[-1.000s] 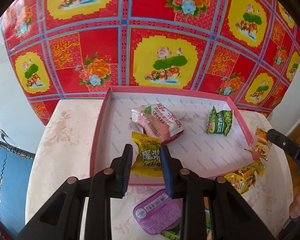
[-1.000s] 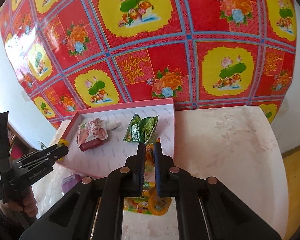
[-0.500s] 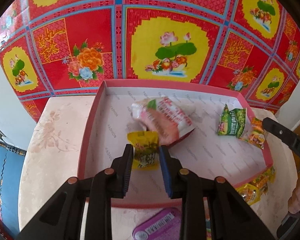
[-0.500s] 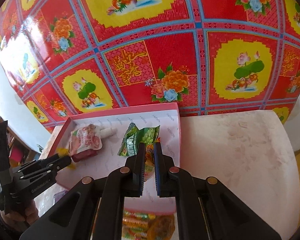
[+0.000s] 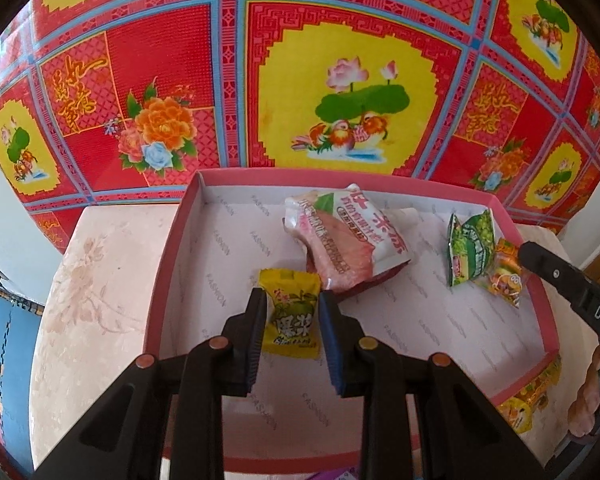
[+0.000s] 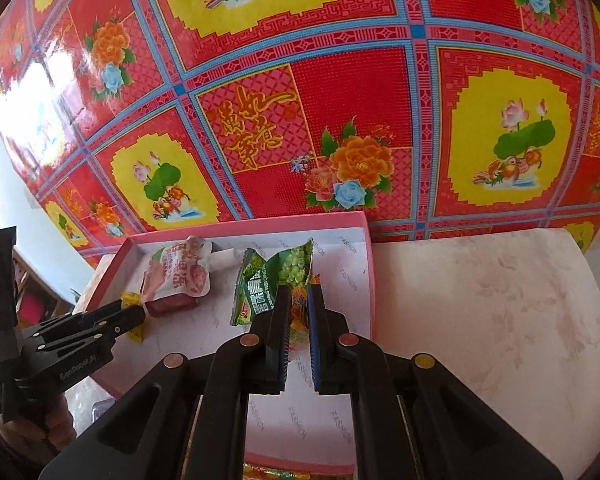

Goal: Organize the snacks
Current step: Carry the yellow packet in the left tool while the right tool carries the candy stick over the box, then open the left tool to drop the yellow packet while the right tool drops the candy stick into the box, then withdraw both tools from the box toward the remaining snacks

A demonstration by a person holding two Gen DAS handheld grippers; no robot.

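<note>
A pink-rimmed box (image 5: 168, 264) with white lining sits on the pale table. My left gripper (image 5: 292, 300) is shut on a yellow snack packet (image 5: 294, 316) and holds it over the box's near left part. A pink-and-white pouch (image 5: 340, 244) and a green packet (image 5: 470, 252) lie in the box. My right gripper (image 6: 298, 300) is shut on a small orange candy packet (image 6: 299, 320), over the box's right side next to the green packet (image 6: 272, 284). The pouch (image 6: 176, 280) lies further left, and the left gripper (image 6: 130, 314) is seen with the yellow packet (image 6: 134, 330).
A red and yellow floral cloth (image 5: 340, 80) hangs behind the table. Loose orange-yellow candy packets (image 5: 528, 396) lie on the table outside the box's right rim. The pale table top (image 6: 480, 320) extends to the right of the box.
Both grippers moved forward, carrying their packets from the table's near side to over the box. The purple tin near the front edge has dropped out of the left view.
</note>
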